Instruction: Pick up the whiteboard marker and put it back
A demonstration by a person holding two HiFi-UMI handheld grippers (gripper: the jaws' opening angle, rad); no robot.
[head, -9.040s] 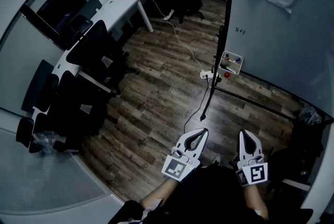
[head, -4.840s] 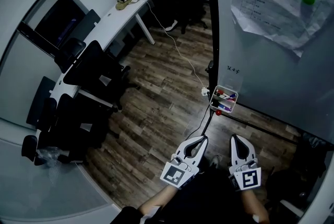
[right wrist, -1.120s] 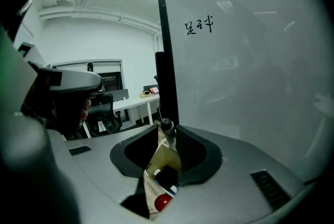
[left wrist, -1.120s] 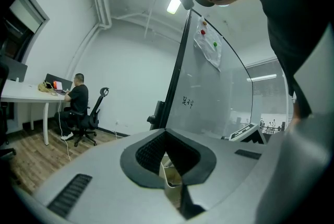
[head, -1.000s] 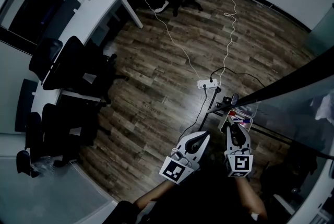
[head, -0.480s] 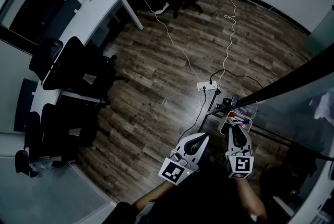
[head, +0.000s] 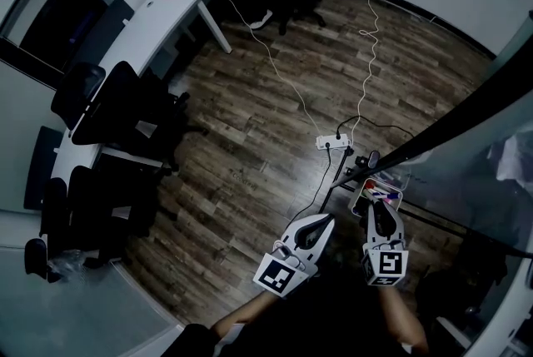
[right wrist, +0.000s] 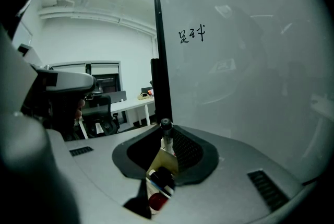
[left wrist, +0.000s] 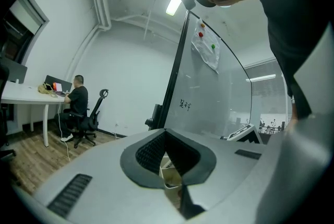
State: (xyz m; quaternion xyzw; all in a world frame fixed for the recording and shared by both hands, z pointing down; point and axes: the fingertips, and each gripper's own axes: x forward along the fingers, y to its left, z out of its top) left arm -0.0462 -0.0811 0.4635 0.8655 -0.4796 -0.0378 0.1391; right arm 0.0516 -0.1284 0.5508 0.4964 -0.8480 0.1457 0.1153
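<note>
Currently both grippers are hanging low in front of the person, pointing at the whiteboard (right wrist: 245, 61).

Left gripper (left wrist: 166, 132): jaws are meeting at the tips, nothing is sitting between them. In the head view it is hovering over the wood floor (head: 250, 122), left of the right gripper and apart from it.

Right gripper (right wrist: 166, 133): tips are pressing together as well and gripping nothing, as far as I can tell, since a black knob (right wrist: 166, 124) on the board's frame is overlapping the tip line. It is pointing straight at the marker tray (right wrist: 163, 158), which is showing through the gap behind the pads.

Whiteboard markers (right wrist: 163, 177) are lying in that tray, untouched. One dark cap and one red end (right wrist: 157, 201) are showing. In the head view the tray is sitting just ahead of the right gripper's tips, at the foot of the black frame post (head: 450, 126).

Handwriting (right wrist: 191, 35) is showing on the board, above the right gripper.

A white power strip (head: 331, 143) is lying on the floor near the post, with cables trailing off toward the long white desk (head: 141, 22). A person (left wrist: 79, 100) is sitting at the far end of the desk. Black office chairs (head: 125, 106) are lining its near side.
</note>
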